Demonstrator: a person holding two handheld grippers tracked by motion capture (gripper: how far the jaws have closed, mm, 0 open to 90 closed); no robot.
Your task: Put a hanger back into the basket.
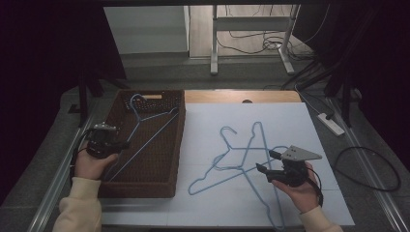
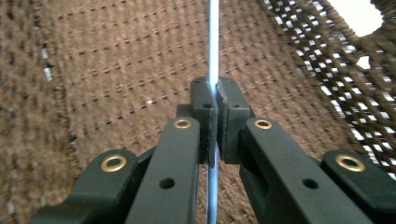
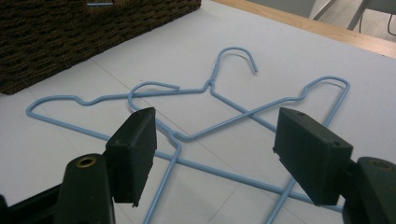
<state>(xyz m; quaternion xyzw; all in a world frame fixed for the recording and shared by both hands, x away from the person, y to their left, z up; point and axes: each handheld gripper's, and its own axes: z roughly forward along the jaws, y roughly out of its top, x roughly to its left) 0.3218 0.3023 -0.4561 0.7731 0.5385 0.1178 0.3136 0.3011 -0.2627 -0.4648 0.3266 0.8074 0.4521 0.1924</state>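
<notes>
Three blue hangers (image 1: 241, 159), one woven basket (image 1: 176, 145), two grippers (image 1: 268, 162).

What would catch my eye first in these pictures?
Probably the light-blue wire hangers: two lie crossed on the white table, and a third sits in the brown woven basket at the left. The left tongs are shut on that hanger's wire, while the right tongs hover open over the crossed pair.

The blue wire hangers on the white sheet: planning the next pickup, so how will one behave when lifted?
The two hangers lie crossed, so lifting one will probably drag the other. The thin wire looks light and fairly stiff, yet may swivel between the open right hand-held gripper's pads.
</notes>
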